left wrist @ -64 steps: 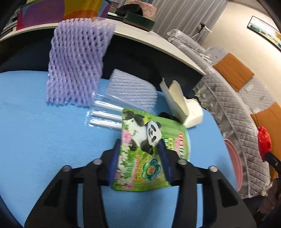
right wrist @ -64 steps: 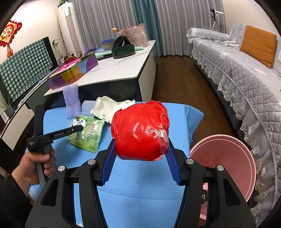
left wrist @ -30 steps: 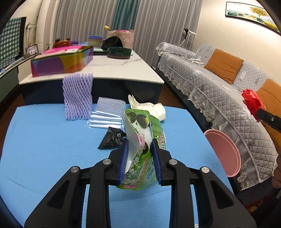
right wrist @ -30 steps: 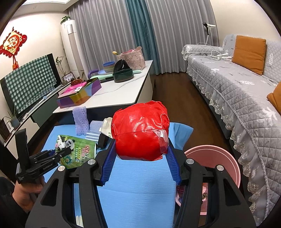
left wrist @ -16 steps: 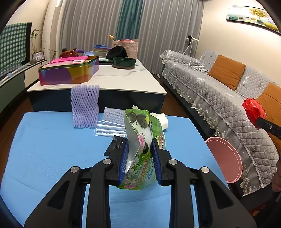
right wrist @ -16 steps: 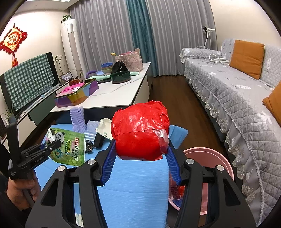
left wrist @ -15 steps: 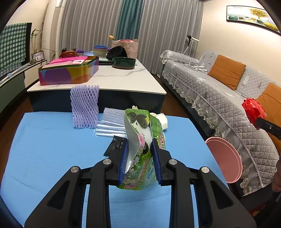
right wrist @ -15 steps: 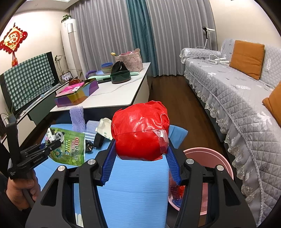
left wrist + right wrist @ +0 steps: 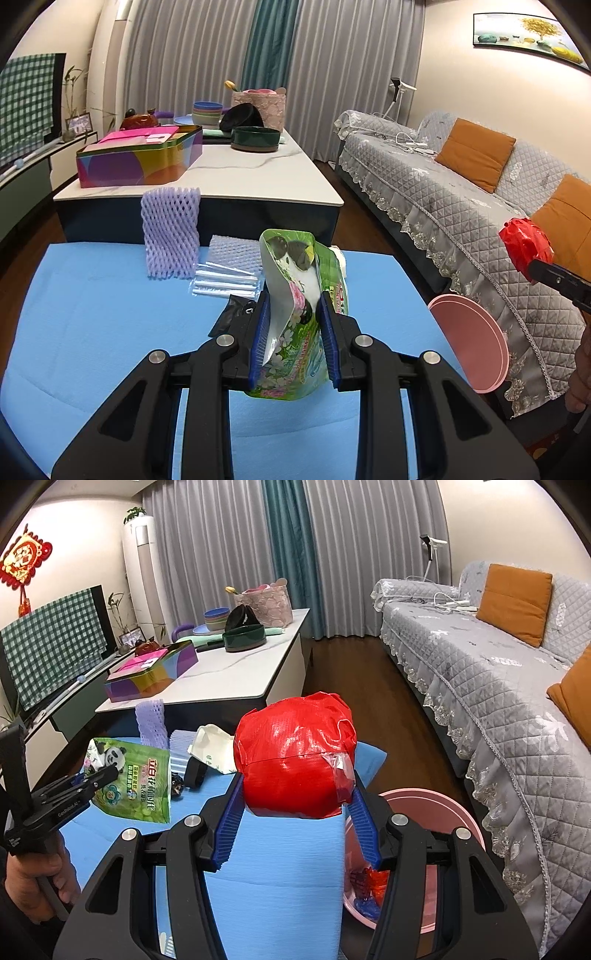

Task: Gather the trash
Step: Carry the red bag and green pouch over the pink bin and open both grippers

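Left gripper (image 9: pixel 293 332) clamps green panda-print foil pouch (image 9: pixel 295 295), frame centre | right gripper (image 9: pixel 295 816) grips crumpled red plastic wad (image 9: pixel 295 753), centre | pink round plastic bin (image 9: pixel 436 849) lower right | advice: centre each over bin before releasing.

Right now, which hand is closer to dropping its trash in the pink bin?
Probably the right. Its fingers hold the red wrapper ball almost over the pink bin. The left gripper, clamping the green panda pouch, is above the blue table, further from the bin.
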